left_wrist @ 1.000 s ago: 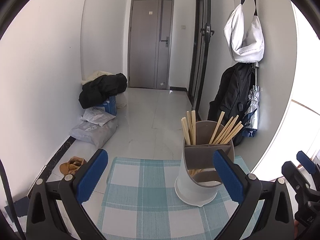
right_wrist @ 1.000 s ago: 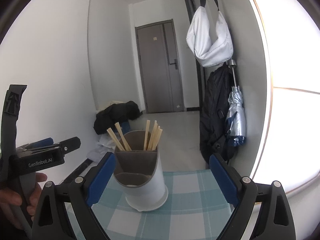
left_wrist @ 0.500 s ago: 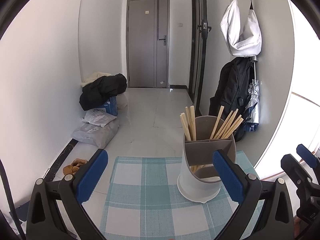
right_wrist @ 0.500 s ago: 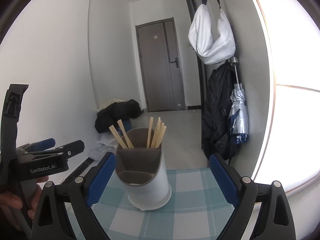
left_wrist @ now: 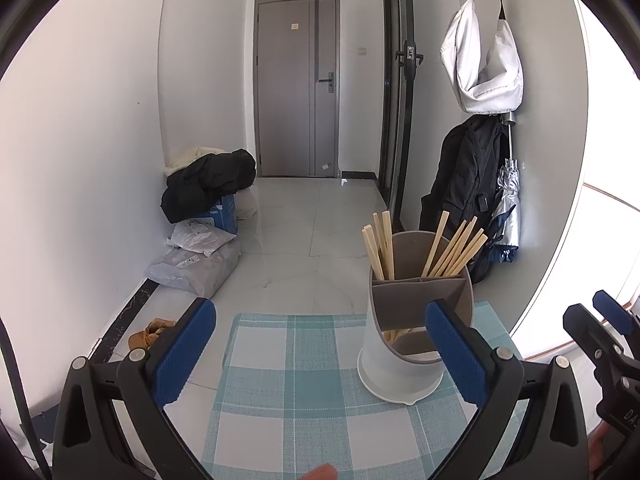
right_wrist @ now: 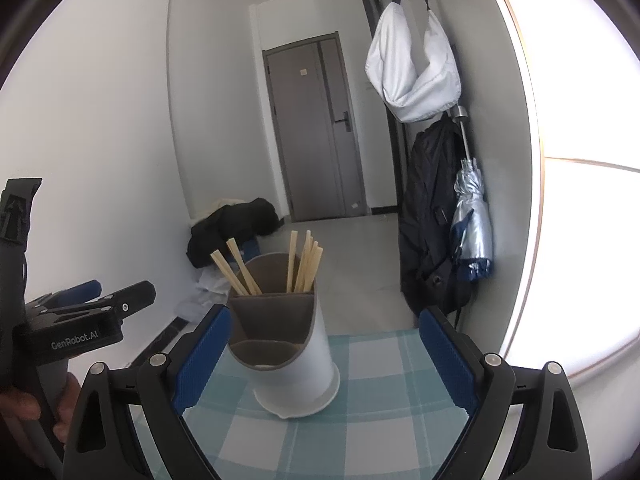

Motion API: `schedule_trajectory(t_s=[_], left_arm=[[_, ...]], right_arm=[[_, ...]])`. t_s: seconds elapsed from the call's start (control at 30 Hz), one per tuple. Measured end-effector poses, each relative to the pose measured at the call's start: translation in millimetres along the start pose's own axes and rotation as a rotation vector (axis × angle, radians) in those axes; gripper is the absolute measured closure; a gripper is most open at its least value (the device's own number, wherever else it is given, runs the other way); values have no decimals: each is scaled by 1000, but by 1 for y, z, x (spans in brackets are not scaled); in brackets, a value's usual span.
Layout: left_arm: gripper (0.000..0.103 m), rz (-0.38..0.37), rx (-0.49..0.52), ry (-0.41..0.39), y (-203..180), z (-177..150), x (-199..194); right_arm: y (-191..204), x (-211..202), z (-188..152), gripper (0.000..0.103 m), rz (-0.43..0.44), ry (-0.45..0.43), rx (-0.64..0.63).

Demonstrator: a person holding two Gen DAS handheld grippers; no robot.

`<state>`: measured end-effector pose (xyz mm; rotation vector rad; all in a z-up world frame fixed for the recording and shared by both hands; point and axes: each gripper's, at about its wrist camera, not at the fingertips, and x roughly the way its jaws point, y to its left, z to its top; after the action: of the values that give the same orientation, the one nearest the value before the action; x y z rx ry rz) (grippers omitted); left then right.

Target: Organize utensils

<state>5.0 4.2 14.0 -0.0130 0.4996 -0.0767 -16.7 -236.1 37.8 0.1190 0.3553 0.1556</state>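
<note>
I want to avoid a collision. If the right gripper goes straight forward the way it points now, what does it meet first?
Probably the utensil holder. It stands on the checked mat between the open fingers of the right gripper, somewhat left of centre. Depth is unclear, so the right gripper might pass just beside it.

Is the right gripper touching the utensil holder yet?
Apart. In the right wrist view the right gripper is wide open and the utensil holder stands between its fingers with checked cloth showing on either side.
</note>
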Motion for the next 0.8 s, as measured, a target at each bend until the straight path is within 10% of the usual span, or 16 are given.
schedule_trajectory(t_s=[0.8], left_arm=[[1, -14, -2, 6, -1, -2, -2]], right_arm=[[0, -3, 0, 8, -11, -13, -5]])
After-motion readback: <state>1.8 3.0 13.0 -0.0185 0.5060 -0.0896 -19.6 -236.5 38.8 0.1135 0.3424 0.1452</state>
